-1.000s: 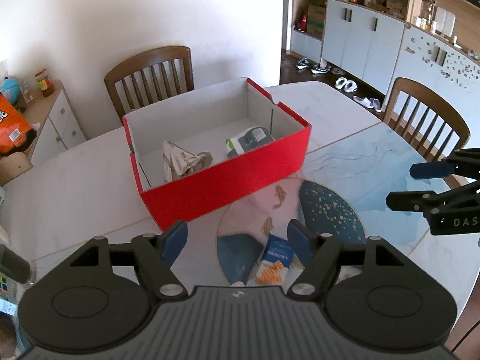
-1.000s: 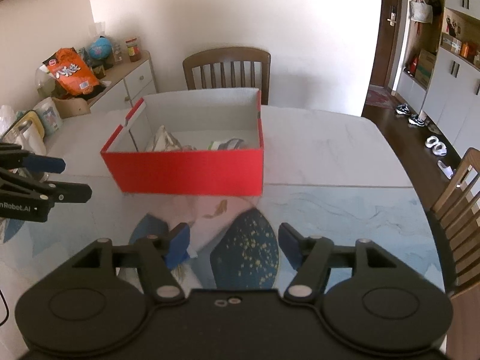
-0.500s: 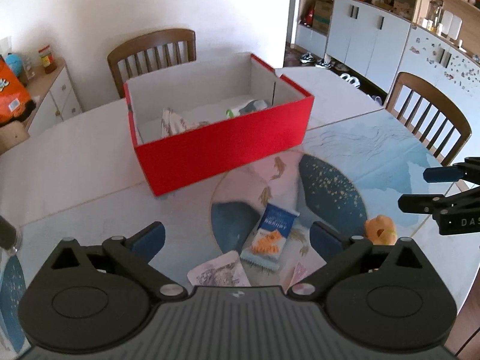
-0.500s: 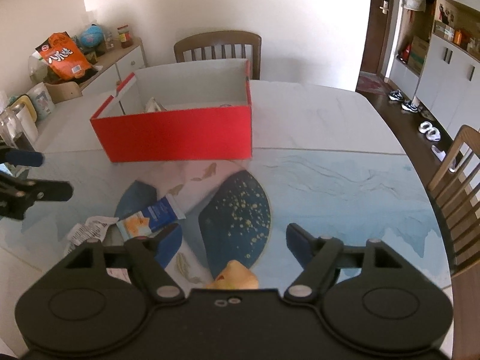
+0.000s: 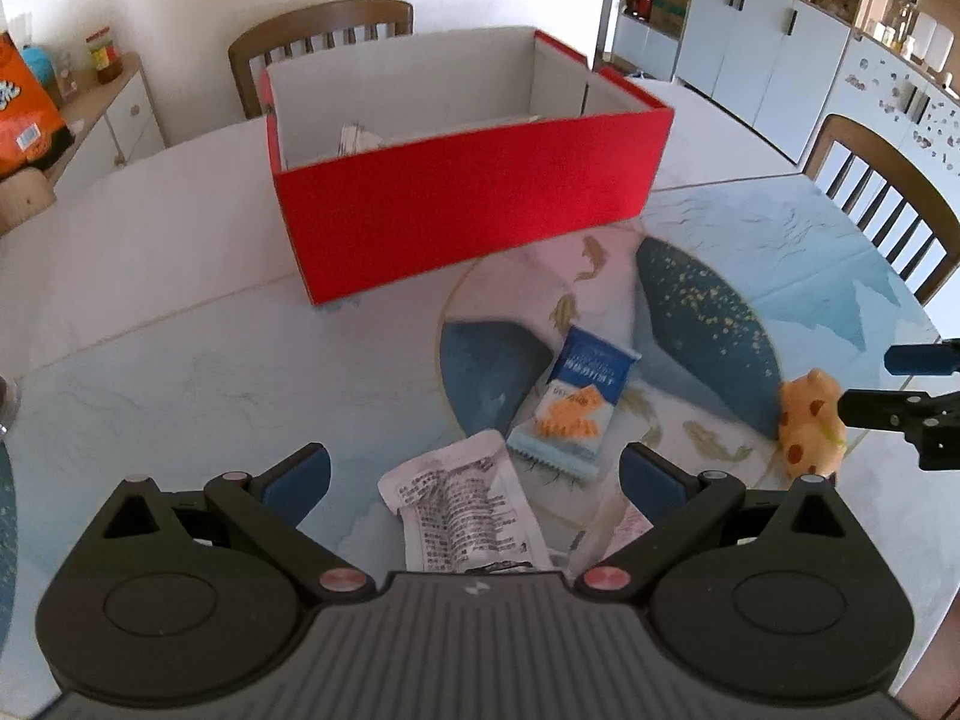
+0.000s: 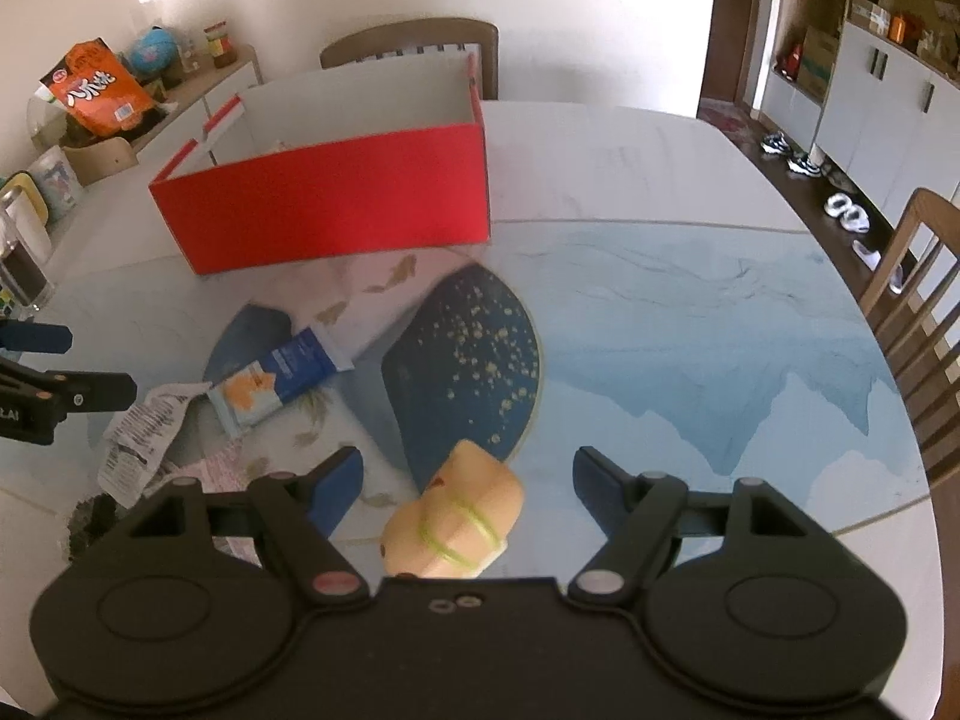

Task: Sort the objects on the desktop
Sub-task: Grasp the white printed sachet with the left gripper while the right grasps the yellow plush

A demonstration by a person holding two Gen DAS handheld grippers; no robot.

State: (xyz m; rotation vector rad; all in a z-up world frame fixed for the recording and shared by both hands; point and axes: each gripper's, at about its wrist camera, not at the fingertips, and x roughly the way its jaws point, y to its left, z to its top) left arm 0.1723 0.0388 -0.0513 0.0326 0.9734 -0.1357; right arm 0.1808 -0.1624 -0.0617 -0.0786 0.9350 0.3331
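A red open box stands at the back of the table with crumpled items inside. In front of it lie a blue snack packet, a white printed wrapper and a pink paper. My left gripper is open just above the white wrapper, which lies between its fingers untouched. An orange toy animal sits between the spread fingers of my open right gripper, with clear gaps on both sides. The same toy shows beside the right gripper in the left wrist view.
Wooden chairs stand behind the box and at the right table edge. A sideboard with an orange snack bag is at far left. A dark glass jar stands near the table's left edge.
Both grippers came down toward the table and their jaws spread wider. The white wrapper and the orange toy have come into view between the fingers.
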